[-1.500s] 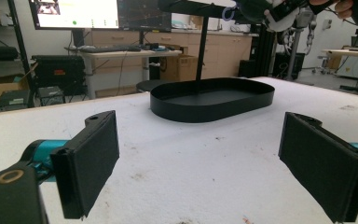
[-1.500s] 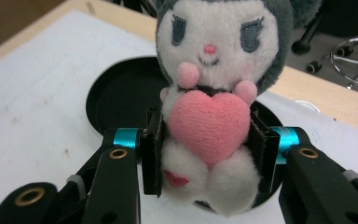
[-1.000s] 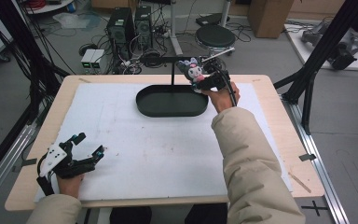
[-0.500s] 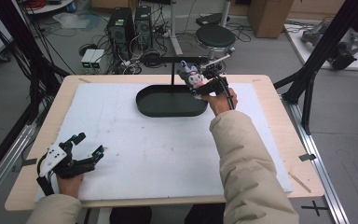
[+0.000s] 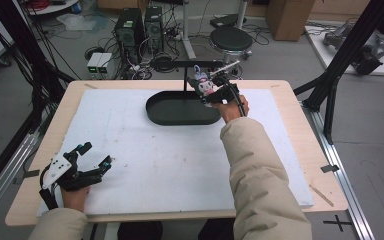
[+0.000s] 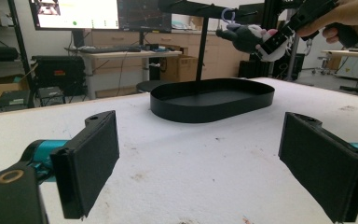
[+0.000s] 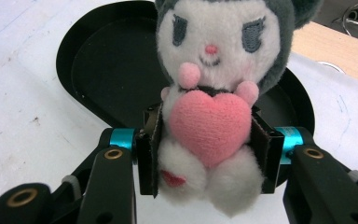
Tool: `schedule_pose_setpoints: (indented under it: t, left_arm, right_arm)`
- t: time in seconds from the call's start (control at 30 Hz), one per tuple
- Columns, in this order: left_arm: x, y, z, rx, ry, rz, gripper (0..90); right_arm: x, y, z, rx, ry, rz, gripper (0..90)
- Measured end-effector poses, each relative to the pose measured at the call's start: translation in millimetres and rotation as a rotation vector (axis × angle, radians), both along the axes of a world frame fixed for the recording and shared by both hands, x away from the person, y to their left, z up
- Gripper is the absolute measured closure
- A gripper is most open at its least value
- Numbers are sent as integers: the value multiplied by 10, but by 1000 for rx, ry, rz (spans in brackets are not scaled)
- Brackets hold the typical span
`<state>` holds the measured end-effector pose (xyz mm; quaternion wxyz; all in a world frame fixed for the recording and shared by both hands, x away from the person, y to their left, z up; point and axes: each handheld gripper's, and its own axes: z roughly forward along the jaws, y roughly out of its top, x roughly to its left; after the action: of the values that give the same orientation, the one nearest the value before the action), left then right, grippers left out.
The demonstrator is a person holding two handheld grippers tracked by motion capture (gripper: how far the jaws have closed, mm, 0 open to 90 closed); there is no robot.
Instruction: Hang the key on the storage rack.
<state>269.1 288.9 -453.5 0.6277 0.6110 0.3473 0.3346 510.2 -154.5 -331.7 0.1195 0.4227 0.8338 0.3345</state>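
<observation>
Surface: white mat (image 5: pixel 155 165) on a wooden table (image 5: pixel 300 125), black oval tray (image 5: pixel 180 111) near the far edge.
Writing: none readable.
Right gripper (image 7: pixel 205 154): clenched on a plush toy (image 7: pixel 212 93), held above the tray's right end.
Left gripper (image 5: pixel 87 162): jaws spread, resting at the near left corner.
Change: toy sits slightly farther back than a second ago.
Room: mat bare between tray and left gripper.
</observation>
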Motion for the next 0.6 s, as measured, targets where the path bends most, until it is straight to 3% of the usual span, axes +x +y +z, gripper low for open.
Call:
schedule_pose_setpoints:
  t: [0.1, 0.2, 0.27, 0.33, 0.5, 0.6]
  left_arm:
    - [-1, -1, 0, 0, 0, 0, 125]
    - [-2, 0, 0, 2, 0, -1, 125]
    - [-6, -1, -1, -1, -4, 1, 125]
    - [-11, -1, -4, -4, -12, 2, 125]
    - [-13, -2, -6, -6, -16, -1, 125]
    - [-14, -2, -6, -6, -17, -4, 125]
  right_arm:
    - [2, 6, -8, 5, -3, 6, 461]
    - [-11, 11, 7, 28, -17, -36, 188]
    - [-48, 28, 35, 22, -38, -42, 95]
    - [-108, 43, 81, 23, -46, -7, 7]
    - [-327, 17, 278, 47, -93, 30, 6]
    - [-499, -106, 372, 105, -176, 71, 7]
